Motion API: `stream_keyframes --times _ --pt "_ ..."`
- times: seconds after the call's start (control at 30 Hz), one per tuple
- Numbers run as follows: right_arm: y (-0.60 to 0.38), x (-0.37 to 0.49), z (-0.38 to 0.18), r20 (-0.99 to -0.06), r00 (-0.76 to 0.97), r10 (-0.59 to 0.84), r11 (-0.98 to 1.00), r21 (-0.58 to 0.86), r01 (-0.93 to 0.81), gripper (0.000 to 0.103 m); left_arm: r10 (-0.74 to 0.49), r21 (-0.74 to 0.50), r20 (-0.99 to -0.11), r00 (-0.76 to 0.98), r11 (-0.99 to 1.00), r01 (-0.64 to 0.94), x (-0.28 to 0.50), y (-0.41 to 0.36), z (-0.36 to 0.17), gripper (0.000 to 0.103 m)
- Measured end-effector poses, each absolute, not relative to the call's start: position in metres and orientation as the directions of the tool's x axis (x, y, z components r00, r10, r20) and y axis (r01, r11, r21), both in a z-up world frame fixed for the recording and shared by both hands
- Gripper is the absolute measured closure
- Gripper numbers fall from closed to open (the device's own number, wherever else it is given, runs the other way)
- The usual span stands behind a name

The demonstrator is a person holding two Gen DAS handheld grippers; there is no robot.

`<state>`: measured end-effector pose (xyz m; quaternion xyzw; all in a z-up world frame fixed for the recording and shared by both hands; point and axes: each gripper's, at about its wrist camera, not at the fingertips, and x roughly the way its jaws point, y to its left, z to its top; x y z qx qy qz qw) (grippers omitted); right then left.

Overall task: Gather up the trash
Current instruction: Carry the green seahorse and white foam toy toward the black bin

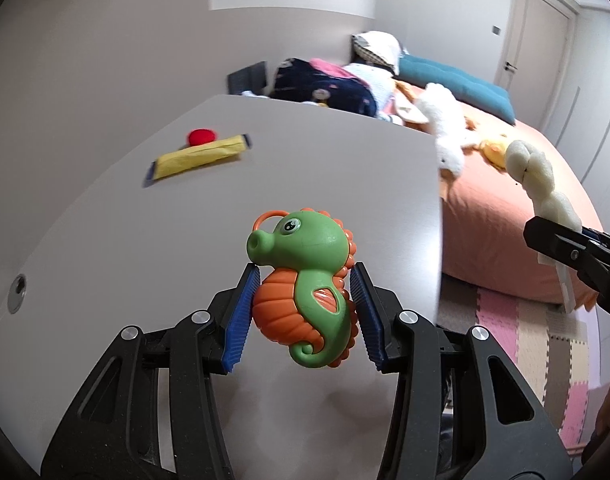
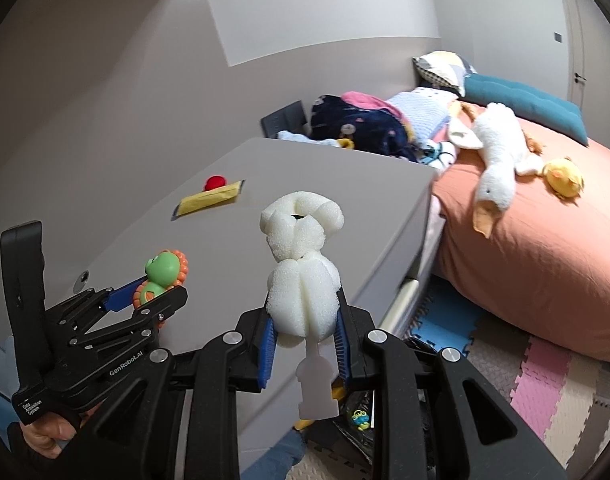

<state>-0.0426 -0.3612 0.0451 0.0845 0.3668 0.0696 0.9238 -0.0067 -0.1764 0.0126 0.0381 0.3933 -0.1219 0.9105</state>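
Carrying step. Left claw (image 1: 305, 308) is clamping green-and-orange plastic seahorse toy (image 1: 305, 284); right claw (image 2: 305, 340) is pinching knotted white foam scrap (image 2: 301, 268) tight, both above the grey desk (image 1: 105, 220). Yellow wrapper (image 1: 199, 156) is lying far back. Next probably: finding a bin, none visible.

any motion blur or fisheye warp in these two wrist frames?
Left wrist: yellow packet and red ball smeared, seahorse toy sharp, table edge bowed. Right wrist: foam piece crisp, dark vignette in the corners.
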Motion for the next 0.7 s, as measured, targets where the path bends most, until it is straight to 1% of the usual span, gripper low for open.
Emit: stream_keyframes --times 0.37,0.7 --pt "-0.416 -0.072 0.041 -0.659 0.741 0.129 0.973 0.230 0.036 0.077 -0.261 -0.025 -0.715 0.648 0.936 0.350 -0.025 -0.226 0.020 0.057" --pt "-0.464 -0.094 0.036 -0.661 0.748 0.063 0.961 0.243 0.134 0.077 -0.324 -0.010 -0.723 0.610 0.888 0.460 -0.037 -0.280 0.017 0.057"
